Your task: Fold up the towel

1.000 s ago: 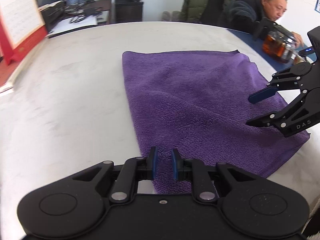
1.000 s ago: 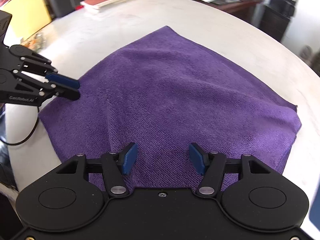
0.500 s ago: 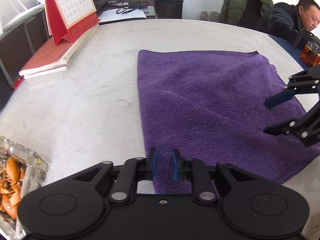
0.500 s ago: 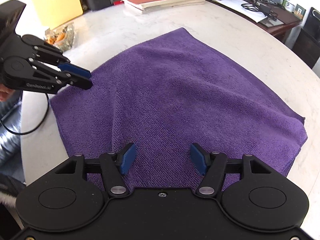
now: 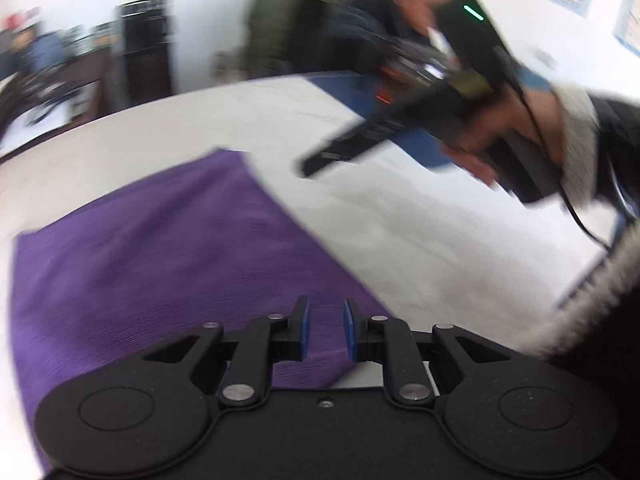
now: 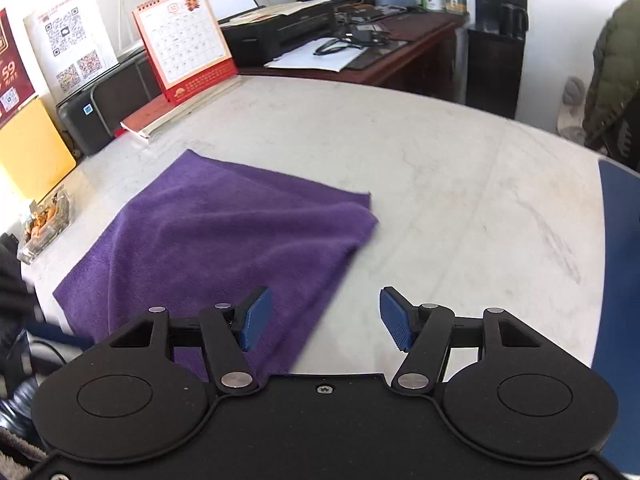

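Pale desk (image 6: 440, 184) carries our purple towel (image 6: 224, 240) towards its near left corner. Our right view alone shows the calendar (image 6: 184, 40) and printer (image 6: 280, 28) at the far edge; right gripper (image 6: 324, 318) fingers gape, empty. Our blurred left view alone shows a seated person (image 5: 408, 12); left gripper (image 5: 325, 330) fingers nearly closed, nothing visibly pinched

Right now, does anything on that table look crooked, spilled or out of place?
Nothing spilled or damaged. The purple towel lies slightly rumpled, not square: its right edge bulges up near the corner. A clear dish of orange scraps sits right at the table's left edge.
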`<state>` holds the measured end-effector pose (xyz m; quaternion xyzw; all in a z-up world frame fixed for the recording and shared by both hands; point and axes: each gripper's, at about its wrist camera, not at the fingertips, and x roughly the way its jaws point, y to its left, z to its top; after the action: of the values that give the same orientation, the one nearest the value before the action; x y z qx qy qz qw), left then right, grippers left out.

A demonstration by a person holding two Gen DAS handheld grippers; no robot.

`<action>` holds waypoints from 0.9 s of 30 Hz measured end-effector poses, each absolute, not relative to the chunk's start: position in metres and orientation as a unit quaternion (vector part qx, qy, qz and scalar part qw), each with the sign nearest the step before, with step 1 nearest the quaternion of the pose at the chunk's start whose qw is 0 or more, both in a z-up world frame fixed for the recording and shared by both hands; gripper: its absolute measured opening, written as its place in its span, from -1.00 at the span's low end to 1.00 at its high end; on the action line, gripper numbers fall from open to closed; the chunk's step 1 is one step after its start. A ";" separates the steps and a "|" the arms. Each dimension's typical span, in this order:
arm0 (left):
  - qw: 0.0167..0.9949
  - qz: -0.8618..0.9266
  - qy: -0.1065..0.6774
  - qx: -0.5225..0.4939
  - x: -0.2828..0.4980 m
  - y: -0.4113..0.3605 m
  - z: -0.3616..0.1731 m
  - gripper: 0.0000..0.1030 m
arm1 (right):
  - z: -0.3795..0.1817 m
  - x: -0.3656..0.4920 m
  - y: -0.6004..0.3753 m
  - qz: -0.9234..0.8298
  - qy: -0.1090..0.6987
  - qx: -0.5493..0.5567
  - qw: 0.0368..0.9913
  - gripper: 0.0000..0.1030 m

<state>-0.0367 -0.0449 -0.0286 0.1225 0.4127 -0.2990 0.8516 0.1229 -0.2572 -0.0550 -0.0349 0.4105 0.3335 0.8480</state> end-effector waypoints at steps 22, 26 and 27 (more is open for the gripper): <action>0.799 -0.293 0.438 0.289 -0.039 -0.072 -0.044 -0.62 | -0.081 0.117 -0.268 0.383 0.426 0.014 0.820 0.16; 0.803 -0.286 0.449 0.269 -0.038 -0.064 -0.043 -0.62 | -0.082 0.118 -0.270 0.375 0.428 0.016 0.822 0.16; 0.802 -0.289 0.449 0.269 -0.040 -0.064 -0.042 -0.62 | -0.083 0.117 -0.270 0.374 0.429 0.017 0.822 0.16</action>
<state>-0.0404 -0.0636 -0.0420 0.2691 0.4488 -0.2892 0.8016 0.1172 -0.2701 -0.0825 0.0168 0.4289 0.3741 0.8221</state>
